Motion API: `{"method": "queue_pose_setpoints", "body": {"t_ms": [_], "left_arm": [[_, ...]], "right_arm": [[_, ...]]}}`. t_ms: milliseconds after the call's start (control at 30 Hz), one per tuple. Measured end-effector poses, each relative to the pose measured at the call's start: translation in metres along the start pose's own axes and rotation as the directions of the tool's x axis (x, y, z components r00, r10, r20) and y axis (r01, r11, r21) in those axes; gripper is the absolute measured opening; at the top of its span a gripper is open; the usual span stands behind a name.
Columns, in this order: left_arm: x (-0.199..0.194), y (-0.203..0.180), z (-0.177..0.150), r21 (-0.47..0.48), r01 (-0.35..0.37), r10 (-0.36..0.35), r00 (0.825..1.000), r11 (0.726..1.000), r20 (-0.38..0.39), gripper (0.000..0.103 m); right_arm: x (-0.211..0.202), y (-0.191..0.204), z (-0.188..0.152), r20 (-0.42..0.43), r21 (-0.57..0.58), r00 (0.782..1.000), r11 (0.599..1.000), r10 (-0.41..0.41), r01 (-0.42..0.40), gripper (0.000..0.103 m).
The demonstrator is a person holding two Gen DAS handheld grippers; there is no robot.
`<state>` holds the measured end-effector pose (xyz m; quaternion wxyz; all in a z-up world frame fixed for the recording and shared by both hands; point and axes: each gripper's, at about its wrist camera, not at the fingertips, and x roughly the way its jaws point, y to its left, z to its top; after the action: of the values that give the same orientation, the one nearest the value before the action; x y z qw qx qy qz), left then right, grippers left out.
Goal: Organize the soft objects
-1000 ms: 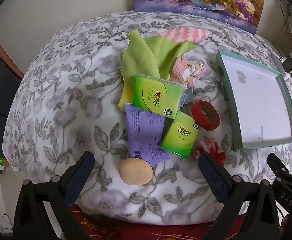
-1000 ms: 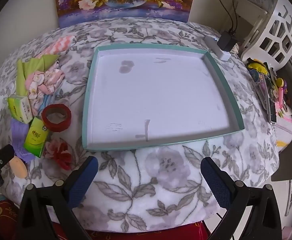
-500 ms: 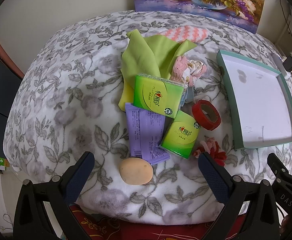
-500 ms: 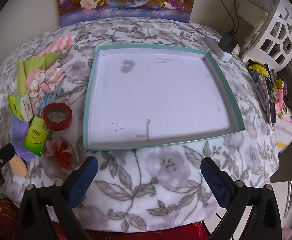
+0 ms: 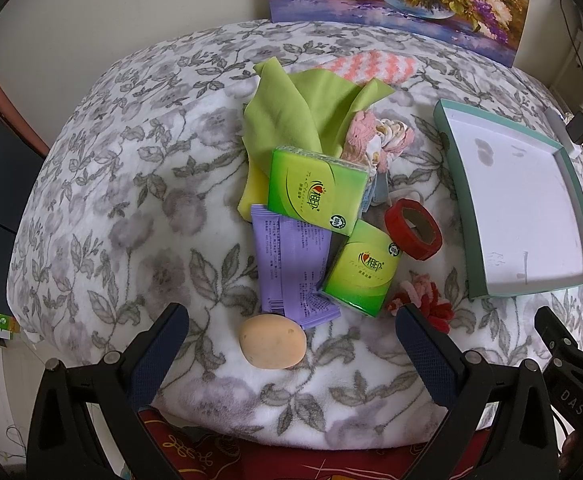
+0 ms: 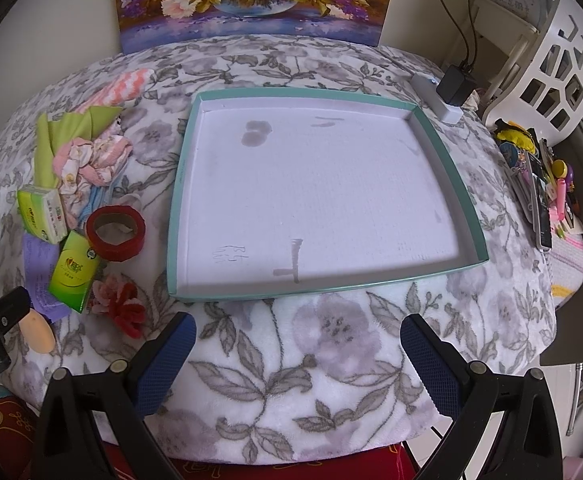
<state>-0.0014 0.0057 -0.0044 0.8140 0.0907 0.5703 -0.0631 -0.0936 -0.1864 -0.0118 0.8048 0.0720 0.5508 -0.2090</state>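
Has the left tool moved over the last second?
Cannot tell for sure: the left tool sits over the peach sponge almost as before; the teal tray appears slightly shifted leftward in its view, hinting at a small camera turn.

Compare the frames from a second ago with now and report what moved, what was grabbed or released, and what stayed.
Nothing was taken hold of or let go. The left gripper and right gripper are open and empty as before. The views drifted only slightly, so both grippers barely shifted. The tissue packs, purple packet, red tape roll, green cloth and empty tray lie where they were.
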Motion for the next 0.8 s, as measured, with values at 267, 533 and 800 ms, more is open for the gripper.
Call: {"method": "queue_pose_setpoints", "body": {"t_ms": [267,533,800], "left_arm": [[0.0001,0.0009,-0.0009,0.000,-0.001,0.001,1.000,1.000,0.000,0.103],[0.0000,0.0005,-0.0007,0.000,-0.002,0.002,1.000,1.000,-0.002,0.103],[0.0001,0.0010,-0.0012,0.001,-0.002,0.002,1.000,1.000,-0.003,0.103]], "right_arm": [[-0.0006,0.0006,0.0002,0.000,-0.003,1.000,1.000,0.000,0.000,0.103],[-0.0009,0.0014,0.0006,0.000,-0.004,1.000,1.000,0.000,0.000,0.103],[-0.0008,0.0016,0.0005,0.000,-0.005,1.000,1.000,-0.001,0.001,0.103]]}}
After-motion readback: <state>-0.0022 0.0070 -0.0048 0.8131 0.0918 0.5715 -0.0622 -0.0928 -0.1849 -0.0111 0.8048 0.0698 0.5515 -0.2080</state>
